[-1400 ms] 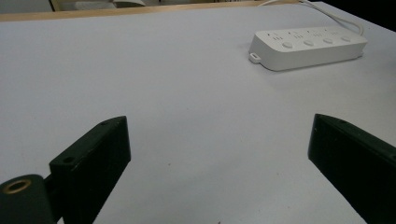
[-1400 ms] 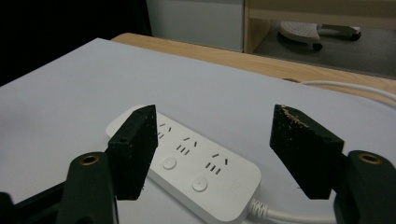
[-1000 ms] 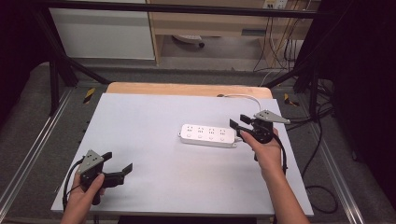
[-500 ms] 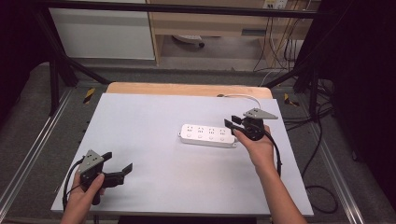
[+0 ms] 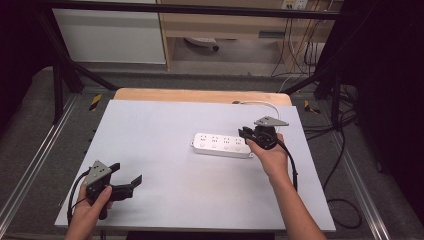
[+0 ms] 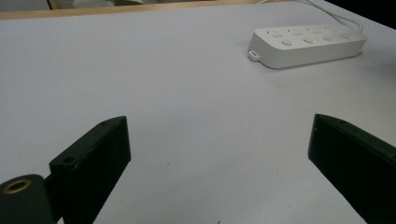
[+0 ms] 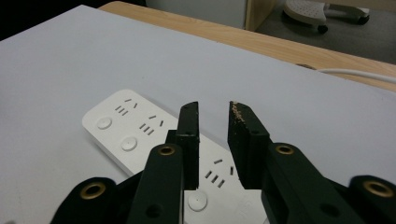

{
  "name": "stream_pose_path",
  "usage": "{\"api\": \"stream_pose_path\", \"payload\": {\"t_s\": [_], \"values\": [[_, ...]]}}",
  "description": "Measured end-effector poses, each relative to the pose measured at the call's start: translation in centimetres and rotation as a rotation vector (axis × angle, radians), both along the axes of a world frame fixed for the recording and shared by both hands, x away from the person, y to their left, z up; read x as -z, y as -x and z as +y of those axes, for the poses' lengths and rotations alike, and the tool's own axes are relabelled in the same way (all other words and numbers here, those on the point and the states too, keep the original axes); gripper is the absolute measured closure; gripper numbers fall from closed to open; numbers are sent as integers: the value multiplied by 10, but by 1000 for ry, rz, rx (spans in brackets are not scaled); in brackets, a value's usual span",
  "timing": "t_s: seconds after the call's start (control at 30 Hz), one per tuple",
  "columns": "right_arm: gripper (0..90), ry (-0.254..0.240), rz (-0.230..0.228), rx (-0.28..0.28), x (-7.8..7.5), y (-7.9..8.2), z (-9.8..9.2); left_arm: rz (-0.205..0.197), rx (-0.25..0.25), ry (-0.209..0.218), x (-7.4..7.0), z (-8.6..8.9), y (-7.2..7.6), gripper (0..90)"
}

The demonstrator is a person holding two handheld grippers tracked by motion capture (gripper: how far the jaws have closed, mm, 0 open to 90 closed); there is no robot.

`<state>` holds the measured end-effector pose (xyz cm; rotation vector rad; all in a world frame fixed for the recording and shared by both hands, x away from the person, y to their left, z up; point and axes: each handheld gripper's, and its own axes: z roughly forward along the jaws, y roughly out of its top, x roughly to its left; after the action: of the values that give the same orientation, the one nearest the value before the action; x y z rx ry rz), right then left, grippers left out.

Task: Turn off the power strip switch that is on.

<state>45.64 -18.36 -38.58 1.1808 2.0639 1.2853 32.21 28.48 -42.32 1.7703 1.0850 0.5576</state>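
Observation:
A white power strip [image 5: 220, 144] [image 6: 308, 44] [image 7: 126, 126] with several sockets and round buttons lies flat, right of the table's middle. My right gripper [image 5: 243, 133] [image 7: 214, 109] hovers just over the strip's right end. Its jaws are drawn almost together with only a narrow slit and nothing between them. One of the strip's buttons [image 7: 197, 201] shows right below the jaws. My left gripper [image 5: 127, 172] [image 6: 219, 140] rests near the front left corner, its jaws spread wide and empty, pointing across bare table toward the strip.
The pale grey table top [image 5: 165, 125] has a wooden strip [image 5: 200, 95] along its far edge. The power strip's white cable [image 5: 260, 103] [image 7: 355, 73] runs off the back right. Black frame bars and floor cables [image 5: 340, 140] surround the table.
My right gripper has moved left from beside the strip to over its right end, and its jaws have closed. The left gripper has stayed put.

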Motion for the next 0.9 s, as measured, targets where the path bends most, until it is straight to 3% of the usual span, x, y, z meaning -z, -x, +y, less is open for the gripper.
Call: {"api": "stream_pose_path", "payload": {"t_s": [0.47,0.9], "values": [[846,49,23,-13,9,-5,6,0,-3,-2,0,0,0,56],[886,64,65,-30,19,-10,13,-4,-6,-7,0,1,0,56]]}}
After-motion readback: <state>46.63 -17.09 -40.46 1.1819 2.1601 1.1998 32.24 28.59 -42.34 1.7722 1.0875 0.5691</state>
